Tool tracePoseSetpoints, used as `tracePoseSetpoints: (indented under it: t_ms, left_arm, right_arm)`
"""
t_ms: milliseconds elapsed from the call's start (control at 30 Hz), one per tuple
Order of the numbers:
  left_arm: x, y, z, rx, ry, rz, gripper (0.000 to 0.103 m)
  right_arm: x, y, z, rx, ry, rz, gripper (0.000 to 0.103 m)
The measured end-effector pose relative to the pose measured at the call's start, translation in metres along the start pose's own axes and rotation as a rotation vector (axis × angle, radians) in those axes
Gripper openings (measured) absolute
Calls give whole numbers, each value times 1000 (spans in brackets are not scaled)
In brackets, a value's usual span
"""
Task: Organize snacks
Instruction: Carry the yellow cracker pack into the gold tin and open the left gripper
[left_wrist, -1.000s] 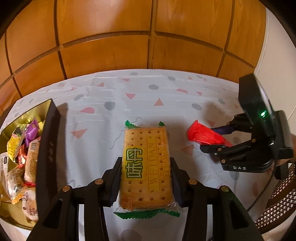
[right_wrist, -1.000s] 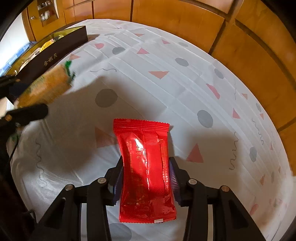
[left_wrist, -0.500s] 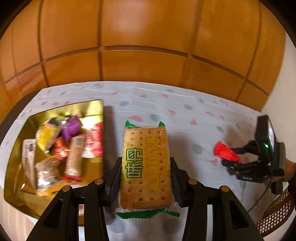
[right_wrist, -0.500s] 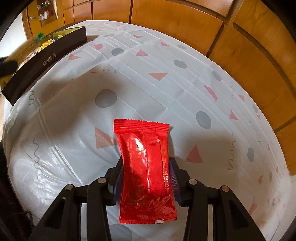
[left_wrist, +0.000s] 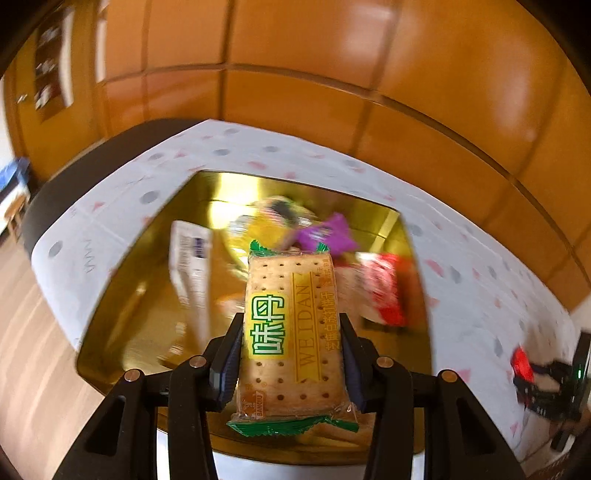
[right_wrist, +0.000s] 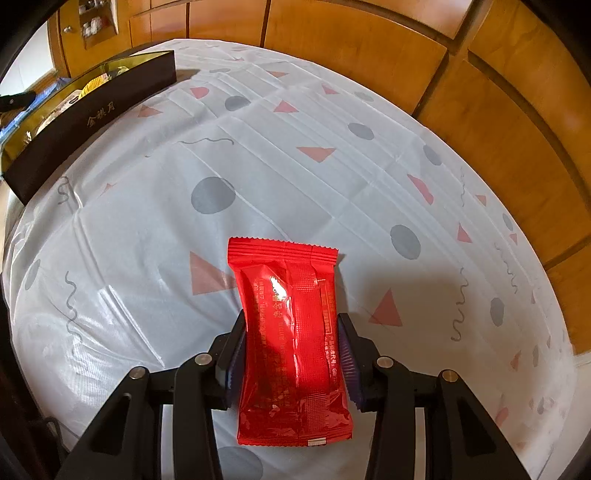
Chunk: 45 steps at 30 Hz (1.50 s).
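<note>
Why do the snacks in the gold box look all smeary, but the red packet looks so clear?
Left wrist view: the gold box and its snacks are streaked with motion blur, while the held cracker packet stays sharp. Right wrist view: the red packet is crisp, with one bright glare spot.

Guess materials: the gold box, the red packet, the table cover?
Gold box: glossy gold lining that mirrors the snacks, probably foil-faced card; matte dark outside.
Red packet: shiny plastic film, crimped ends, glare streak.
Table cover: thin plastic-looking sheet, creased and slightly glossy.
</note>
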<state>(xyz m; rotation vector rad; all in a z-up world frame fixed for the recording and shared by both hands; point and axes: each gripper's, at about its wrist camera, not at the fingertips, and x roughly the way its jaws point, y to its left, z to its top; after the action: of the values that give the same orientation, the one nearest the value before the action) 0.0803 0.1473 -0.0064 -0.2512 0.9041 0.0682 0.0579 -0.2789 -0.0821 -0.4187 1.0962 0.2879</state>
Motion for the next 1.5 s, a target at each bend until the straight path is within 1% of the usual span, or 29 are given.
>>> tracePoseSetpoints:
  t_ms: [100, 200, 433, 533, 600, 633, 700, 733, 767, 800, 900, 967, 1133, 1233, 1367, 1500]
  left_arm:
    - [7, 23, 20, -37, 2, 13, 47]
    - [20, 35, 41, -63, 10, 16, 47]
    - [55, 47, 83, -70, 0, 40, 47]
    - [82, 52, 94, -82, 49, 53, 47]
    - [99, 54, 96, -85, 89, 86, 48]
    - [103, 55, 95, -88, 97, 97, 48]
    - [103, 57, 92, -97, 86, 91, 49]
    - [101, 57, 91, -97, 79, 87, 51]
    - [98, 57, 89, -92, 71, 85, 57]
    - [96, 58, 87, -85, 69, 92, 59]
    - [82, 60, 79, -84, 52, 106, 59]
    - [73, 59, 73, -77, 53, 140, 59]
    - [44, 46, 43, -40, 14, 194, 59]
    - [29, 36, 28, -26, -9, 186, 59]
    - [12, 15, 8, 24, -44, 183, 59]
    - [1, -2, -7, 62, -57, 164, 59]
  right_arm:
    - [1, 0, 1, 2, 1, -1, 45]
    - [1, 0, 1, 6, 1, 0, 45]
    - [2, 0, 1, 14, 4, 1, 45]
    - [2, -1, 1, 18, 6, 2, 45]
    - [3, -1, 1, 21, 6, 3, 45]
    - [3, -1, 2, 24, 7, 4, 45]
    - [4, -1, 1, 27, 7, 5, 45]
    - [4, -2, 1, 29, 7, 7, 45]
    - [4, -2, 1, 31, 8, 8, 45]
    - [4, -2, 1, 32, 8, 8, 45]
    - [5, -3, 1, 35, 8, 9, 45]
    - [5, -4, 2, 35, 8, 7, 45]
    - [5, -2, 2, 26, 8, 0, 45]
    - [4, -1, 2, 15, 7, -9, 45]
    - [3, 1, 2, 6, 8, -19, 45]
    - [3, 1, 2, 3, 12, -24, 45]
